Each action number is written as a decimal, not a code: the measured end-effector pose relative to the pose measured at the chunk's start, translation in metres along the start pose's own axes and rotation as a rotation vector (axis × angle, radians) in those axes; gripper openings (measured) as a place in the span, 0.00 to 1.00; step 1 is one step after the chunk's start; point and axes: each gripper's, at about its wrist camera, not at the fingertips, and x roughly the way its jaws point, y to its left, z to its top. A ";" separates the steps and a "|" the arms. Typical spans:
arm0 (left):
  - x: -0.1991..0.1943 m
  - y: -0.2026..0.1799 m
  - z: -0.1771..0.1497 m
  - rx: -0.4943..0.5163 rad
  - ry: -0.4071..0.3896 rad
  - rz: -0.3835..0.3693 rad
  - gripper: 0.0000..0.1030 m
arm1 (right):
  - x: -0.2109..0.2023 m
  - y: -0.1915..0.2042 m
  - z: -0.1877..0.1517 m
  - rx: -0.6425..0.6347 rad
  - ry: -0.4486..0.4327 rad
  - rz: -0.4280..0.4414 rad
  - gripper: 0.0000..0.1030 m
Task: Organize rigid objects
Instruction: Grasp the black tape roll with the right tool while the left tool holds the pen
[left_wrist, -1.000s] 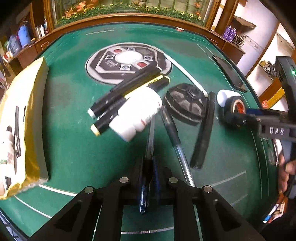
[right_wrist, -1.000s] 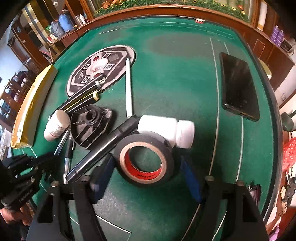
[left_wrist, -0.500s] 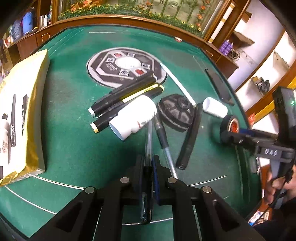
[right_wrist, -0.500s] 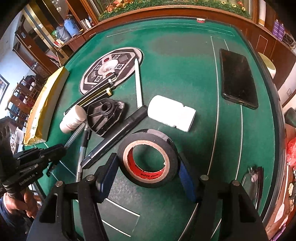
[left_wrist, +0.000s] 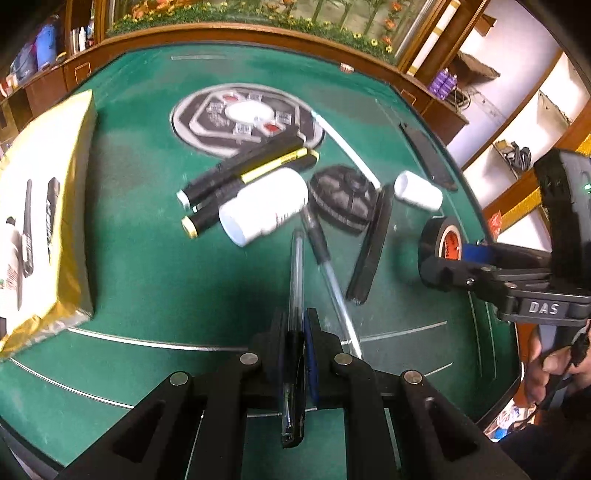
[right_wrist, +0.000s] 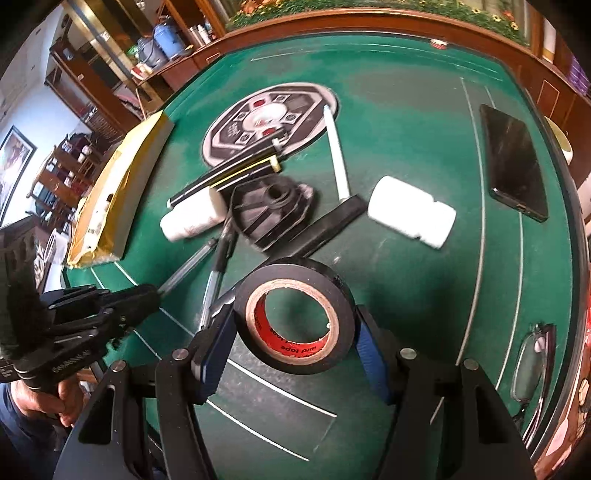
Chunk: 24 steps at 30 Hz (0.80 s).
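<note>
Sorting has barely begun: the left hand-held gripper (left_wrist: 295, 354) clamps a clear plastic ballpoint pen (left_wrist: 296, 273) and the right hand-held gripper (right_wrist: 291, 332) grips a black tape roll (right_wrist: 295, 317), both just beside the jumbled heap around the ribbed black plastic disc (right_wrist: 271, 210) on the green felt surface (right_wrist: 406, 122).

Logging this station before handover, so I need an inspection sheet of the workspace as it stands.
Surface: green felt table, white lines, round printed emblem.
Job's things: clear pen, black tape roll, two white bottles, markers, black round part.
Clutter: phone, yellow package.
Grippers: left gripper shut on the pen; right gripper fingers clamp the tape roll.
Cables: nothing seen.
Surroundings: wooden rail, shelves.
</note>
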 end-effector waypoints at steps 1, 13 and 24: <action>0.002 0.000 0.000 0.004 0.006 0.005 0.09 | 0.001 0.002 -0.001 -0.006 0.006 0.002 0.61; 0.004 -0.001 -0.003 0.012 -0.019 0.012 0.09 | -0.001 0.006 -0.008 -0.025 0.014 0.006 0.61; -0.050 0.020 0.000 -0.059 -0.113 -0.022 0.09 | 0.003 0.039 0.005 -0.072 0.013 0.068 0.61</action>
